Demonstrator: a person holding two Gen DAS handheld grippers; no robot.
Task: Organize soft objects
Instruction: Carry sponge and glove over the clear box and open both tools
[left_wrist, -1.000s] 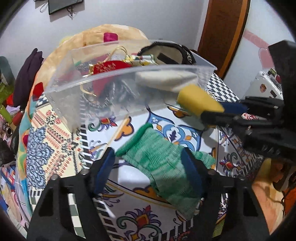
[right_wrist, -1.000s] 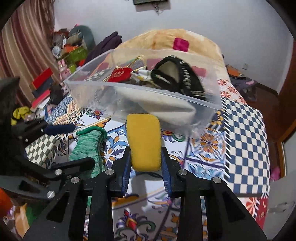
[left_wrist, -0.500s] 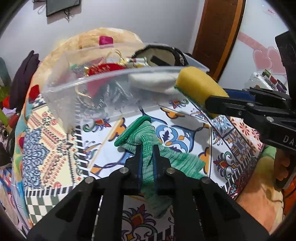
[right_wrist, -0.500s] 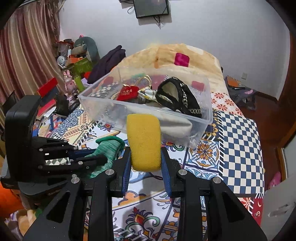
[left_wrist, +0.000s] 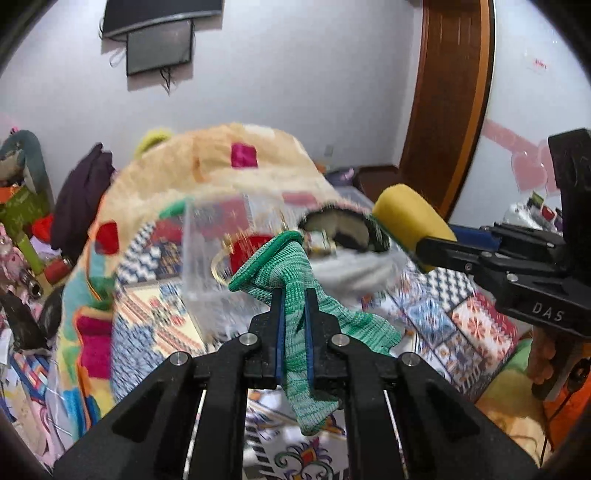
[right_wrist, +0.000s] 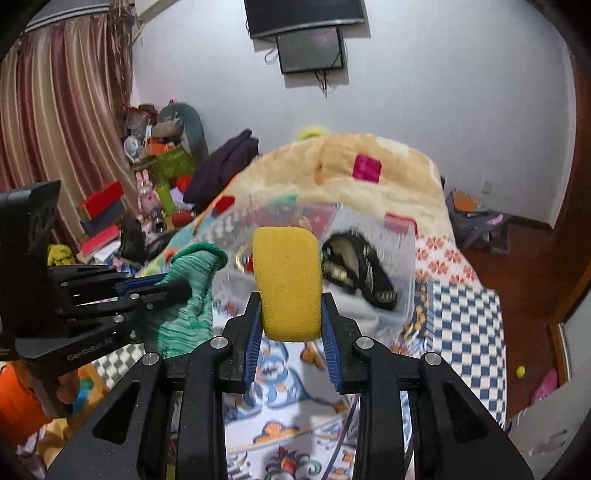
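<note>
My left gripper is shut on a green knitted sock and holds it in the air in front of the clear plastic bin. The sock hangs down below the fingers. My right gripper is shut on a yellow sponge, also lifted in front of the bin. The sponge shows at the right of the left wrist view, and the sock at the left of the right wrist view. The bin holds a black-trimmed item, a red piece and pale cloth.
The bin sits on a bed with a patterned cover. A cream blanket pile rises behind it. Cluttered shelves and boxes stand at the far left, a wooden door at the right.
My left gripper shut on the sock and lifted it off the bed. Both grippers rose and tilted up, so the bin now sits lower and farther in view.
</note>
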